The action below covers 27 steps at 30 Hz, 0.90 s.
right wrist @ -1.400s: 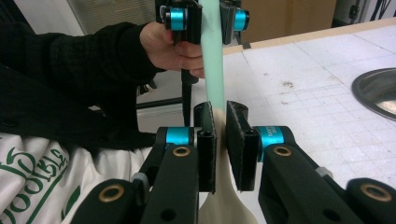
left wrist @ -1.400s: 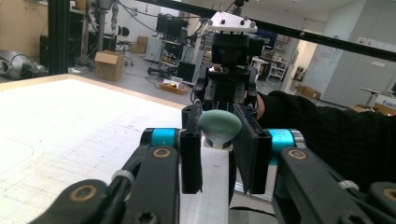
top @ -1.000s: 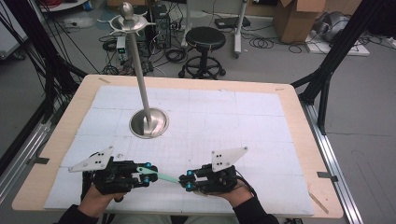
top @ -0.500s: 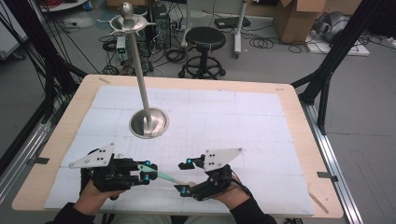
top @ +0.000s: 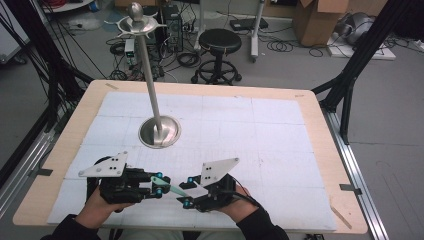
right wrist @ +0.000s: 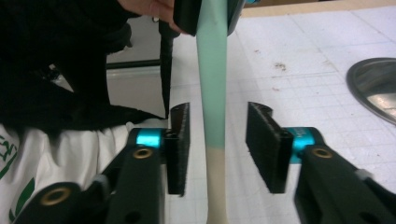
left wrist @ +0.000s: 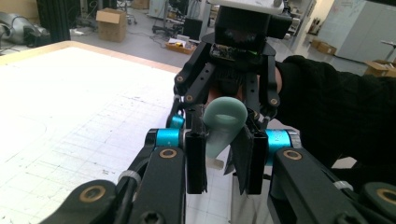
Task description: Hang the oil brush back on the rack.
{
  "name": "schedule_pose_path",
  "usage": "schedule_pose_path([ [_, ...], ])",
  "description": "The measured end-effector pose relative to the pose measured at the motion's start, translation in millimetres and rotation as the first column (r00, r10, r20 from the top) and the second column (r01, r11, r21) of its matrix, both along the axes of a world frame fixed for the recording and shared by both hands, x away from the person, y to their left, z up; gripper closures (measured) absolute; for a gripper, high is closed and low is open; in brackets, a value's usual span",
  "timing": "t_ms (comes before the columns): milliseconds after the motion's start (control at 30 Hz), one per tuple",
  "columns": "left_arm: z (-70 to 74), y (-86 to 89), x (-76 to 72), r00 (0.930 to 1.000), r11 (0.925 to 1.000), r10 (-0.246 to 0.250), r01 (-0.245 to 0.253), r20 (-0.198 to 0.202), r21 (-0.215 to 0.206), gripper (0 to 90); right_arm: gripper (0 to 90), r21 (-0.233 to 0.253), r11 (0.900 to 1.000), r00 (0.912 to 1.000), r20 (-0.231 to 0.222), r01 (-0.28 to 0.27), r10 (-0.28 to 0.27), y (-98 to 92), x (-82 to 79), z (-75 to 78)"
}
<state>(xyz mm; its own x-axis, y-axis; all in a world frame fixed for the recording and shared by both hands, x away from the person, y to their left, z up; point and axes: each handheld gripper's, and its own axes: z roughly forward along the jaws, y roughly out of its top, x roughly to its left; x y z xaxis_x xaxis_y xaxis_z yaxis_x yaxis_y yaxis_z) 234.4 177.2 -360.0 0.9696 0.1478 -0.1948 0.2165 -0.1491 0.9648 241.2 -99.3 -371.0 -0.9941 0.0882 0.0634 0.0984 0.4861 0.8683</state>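
A mint-green spoon [top: 175,190] with a cream-coloured handle end is held in the air just above the near edge of the worktop [top: 320,125], between the two grippers. The left hand-held gripper [top: 161,184] is clamped on its green part; in the left gripper view the rounded bowl of the spoon [left wrist: 225,116] stands up between the closed jaws. In the right gripper view the spoon [right wrist: 212,79] runs as a straight strip down the middle, green above and cream below, passing through the gap of the right hand-held gripper [right wrist: 218,144] without touching either pad. That gripper's jaws are apart, one on each side of the handle. In the high view the right hand-held gripper [top: 188,191] faces the left one closely, and a person's hands and dark sleeves come in from the bottom edge. Farther back on the white gridded mat [top: 260,130] stands a metal stand [top: 150,95]: a round steel base, a tall thin pole and a hooked top with a ball. It is well apart from the grippers. Behind the worktop are a black stool [top: 217,42] and a cardboard box [top: 316,20] on the floor.
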Motion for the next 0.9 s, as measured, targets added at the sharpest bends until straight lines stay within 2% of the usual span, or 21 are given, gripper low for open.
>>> schedule_pose_path([
  [300, 0.8, -2.3, 0.6, 1.0000, 1.0000, 0.002, -0.002, -0.003, -0.003, 75.8, 79.2, -0.007, 1.000, 0.9999, 0.001, -0.012, 0.012, -3.5, -0.7, -1.1],
  [433, 0.7, -2.6, 0.3, 1.0000, 0.9998, 0.000, 0.000, 0.002, -0.021, 75.6, 80.2, -0.001, 1.000, 0.9999, 0.006, -0.013, 0.013, -4.1, -1.3, -1.0],
  [500, 0.9, -2.7, -1.3, 0.9998, 0.9982, -0.001, 0.002, 0.020, -0.060, 73.7, 80.4, 0.016, 1.000, 0.9998, -0.002, -0.019, 0.019, -4.8, -1.1, -0.7],
  [600, 1.7, -2.8, -1.4, 0.9999, 0.9922, 0.008, -0.007, 0.007, -0.124, 48.8, 80.5, 0.042, 0.999, 0.9998, -0.009, -0.016, 0.017, -7.2, 0.2, -0.4],
  [633, 1.6, -2.3, -1.0, 0.9999, 0.9893, 0.011, -0.010, 0.005, -0.146, 44.4, 80.5, 0.068, 0.998, 0.9997, -0.023, -0.011, 0.013, -8.9, 0.4, -0.4],
  [733, 1.9, -0.9, 0.2, 1.0000, 0.9800, 0.007, -0.008, -0.004, -0.199, 42.9, 80.5, 0.118, 0.993, 0.9995, -0.028, -0.015, 0.018, -12.9, 0.7, -0.4],
  [800, 2.6, -0.8, 0.9, 1.0000, 0.9730, 0.004, -0.004, -0.003, -0.231, 43.2, 80.5, 0.164, 0.986, 0.9990, -0.036, -0.021, 0.027, -14.9, 0.2, -1.1],
  [900, 3.7, -1.8, 2.6, 1.0000, 0.9687, -0.001, 0.001, -0.001, -0.248, 44.3, 80.5, 0.220, 0.975, 0.9980, -0.048, -0.029, 0.041, -17.3, 1.1, -2.3],
])
